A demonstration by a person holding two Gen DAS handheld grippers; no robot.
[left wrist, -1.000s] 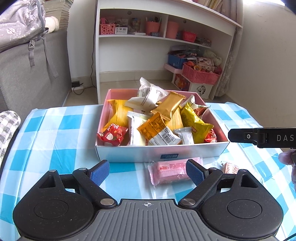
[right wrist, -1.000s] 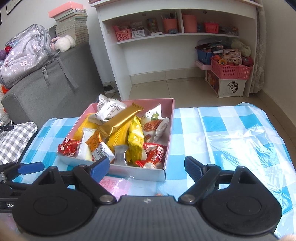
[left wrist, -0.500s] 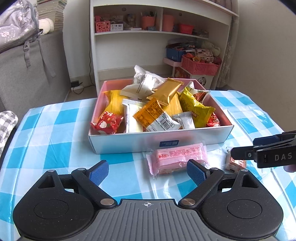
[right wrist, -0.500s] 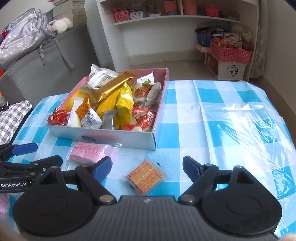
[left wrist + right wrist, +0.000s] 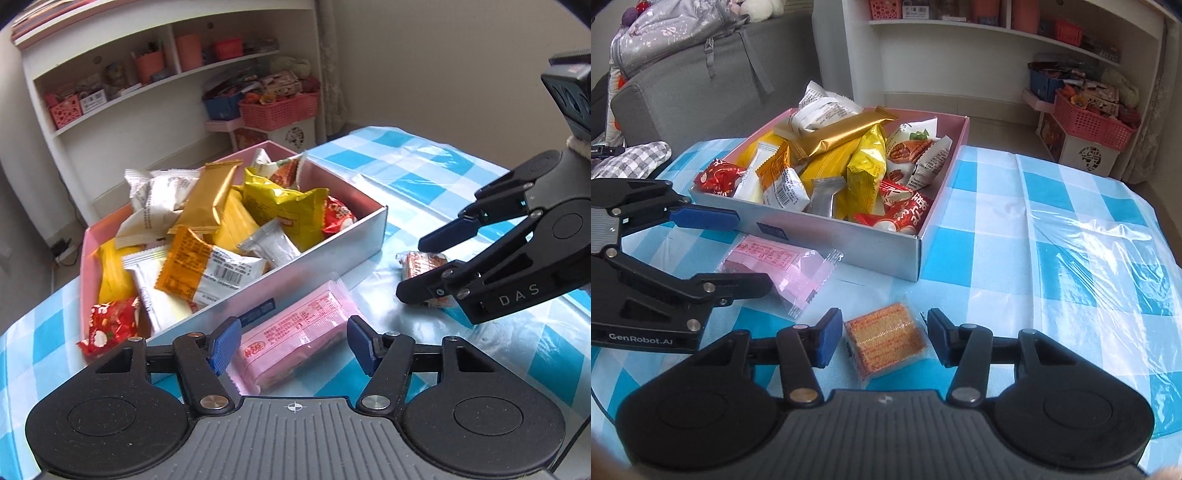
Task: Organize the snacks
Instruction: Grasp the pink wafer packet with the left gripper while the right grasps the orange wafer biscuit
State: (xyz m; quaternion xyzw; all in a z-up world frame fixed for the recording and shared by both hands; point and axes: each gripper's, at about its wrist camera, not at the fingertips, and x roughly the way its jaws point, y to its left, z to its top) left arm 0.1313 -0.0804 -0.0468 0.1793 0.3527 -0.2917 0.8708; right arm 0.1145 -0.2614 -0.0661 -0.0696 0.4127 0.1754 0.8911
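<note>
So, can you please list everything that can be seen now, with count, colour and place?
box: one, pink inside, pale outside, on the table, full of snacks
snacks in the box: many, yellow, gold, white, red, orange, piled up
pink packet: one, on the cloth in front of the box, between the left pads
biscuit packet: one, orange in clear wrap, on the cloth, between the right pads
tablecloth: one, blue and white checks
shelf: one, white, behind the table, with pink baskets
sofa: one, grey, a backpack on it
left gripper: black, blue pads, jaws have been closing around the pink packet, grip unclear
right gripper: black, blue pads, jaws have been closing, small gaps beside the biscuit packet
</note>
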